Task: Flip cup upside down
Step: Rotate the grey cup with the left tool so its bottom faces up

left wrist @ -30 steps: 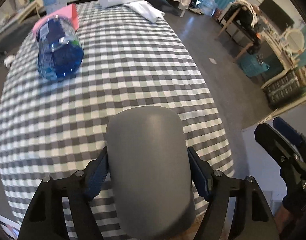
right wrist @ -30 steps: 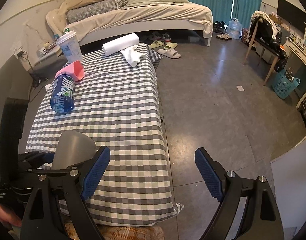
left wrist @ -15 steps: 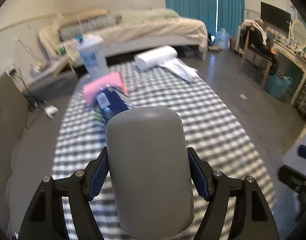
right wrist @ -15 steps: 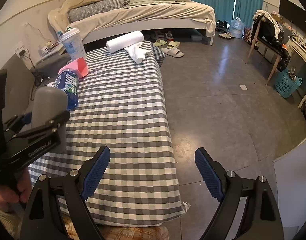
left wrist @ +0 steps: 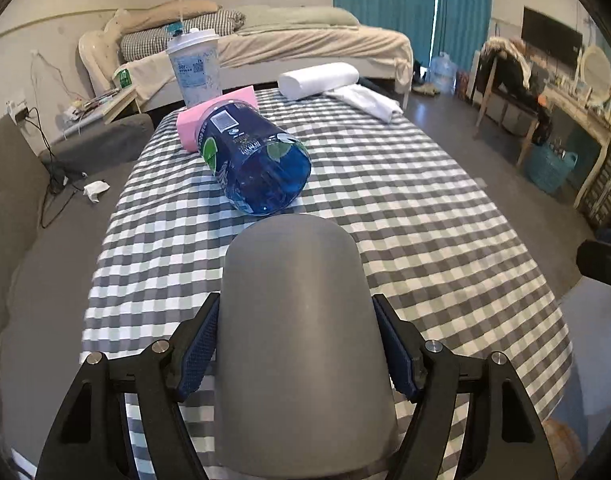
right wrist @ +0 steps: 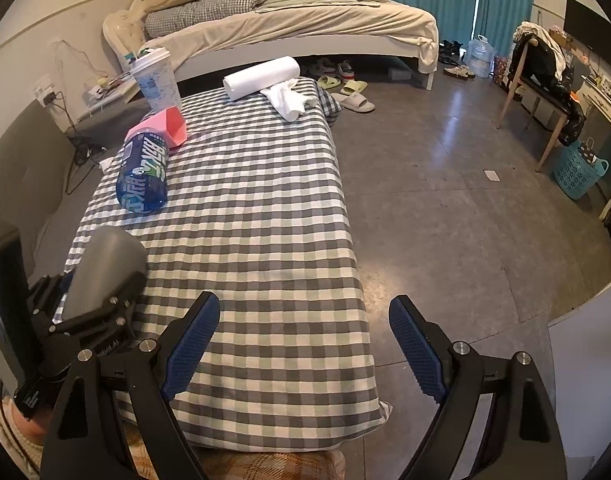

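Gripping the grey cup between its blue pads, your left gripper holds it at the near left end of the checked tablecloth, closed base pointing away from you. Whether the cup touches the cloth is unclear. Just beyond it lies a blue bottle on its side, with a pink box behind. Your right gripper hangs spread wide, holding nothing, over the cloth's near right edge.
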A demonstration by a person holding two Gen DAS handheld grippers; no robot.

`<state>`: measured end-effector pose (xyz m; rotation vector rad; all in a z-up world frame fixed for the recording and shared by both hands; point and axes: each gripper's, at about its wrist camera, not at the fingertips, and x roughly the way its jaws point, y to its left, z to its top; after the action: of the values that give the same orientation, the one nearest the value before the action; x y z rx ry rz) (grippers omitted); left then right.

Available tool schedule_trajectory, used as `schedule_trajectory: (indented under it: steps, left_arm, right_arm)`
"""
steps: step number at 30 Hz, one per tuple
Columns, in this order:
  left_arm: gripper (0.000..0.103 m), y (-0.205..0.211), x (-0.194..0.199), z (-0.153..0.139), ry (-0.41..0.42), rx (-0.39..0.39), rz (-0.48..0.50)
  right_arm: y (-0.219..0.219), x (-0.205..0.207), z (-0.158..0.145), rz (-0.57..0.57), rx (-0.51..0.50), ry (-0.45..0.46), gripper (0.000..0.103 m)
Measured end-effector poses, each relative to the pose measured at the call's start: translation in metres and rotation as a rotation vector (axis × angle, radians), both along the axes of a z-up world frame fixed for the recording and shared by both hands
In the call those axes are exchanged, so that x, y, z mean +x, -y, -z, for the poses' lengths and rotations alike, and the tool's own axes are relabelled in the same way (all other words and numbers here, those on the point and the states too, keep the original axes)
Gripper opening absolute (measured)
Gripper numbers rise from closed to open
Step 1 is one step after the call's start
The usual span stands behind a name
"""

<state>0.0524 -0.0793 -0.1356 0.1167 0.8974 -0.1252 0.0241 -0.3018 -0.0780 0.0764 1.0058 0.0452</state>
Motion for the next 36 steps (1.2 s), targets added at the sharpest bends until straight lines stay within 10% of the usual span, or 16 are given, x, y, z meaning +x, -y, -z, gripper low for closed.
schedule_trajectory:
  steps: [4,14,18,36]
  left_arm:
    - [0.091,0.003,0.009,-0.009,-0.105,-0.005,-0.017]
    - [0.091,0.009,0.064,-0.014,-0.340,0.020,-0.065]
    - [0.072,0.009,0.073,0.003,-0.418,0.031,-0.065]
    - [0.072,-0.011,0.023,-0.034,0.030,-0.076,-0.060]
  right_arm:
    - [-0.005,-0.002,0.000,-0.011,0.000,-0.004,0.087]
    - [0.001,-0.002,0.005,-0.004,0.022,-0.015,0.087]
    - [0.004,-0.001,0.008,0.002,0.024,-0.020,0.087]
    - [0.004,-0.005,0.002,0.010,0.001,0.005,0.087]
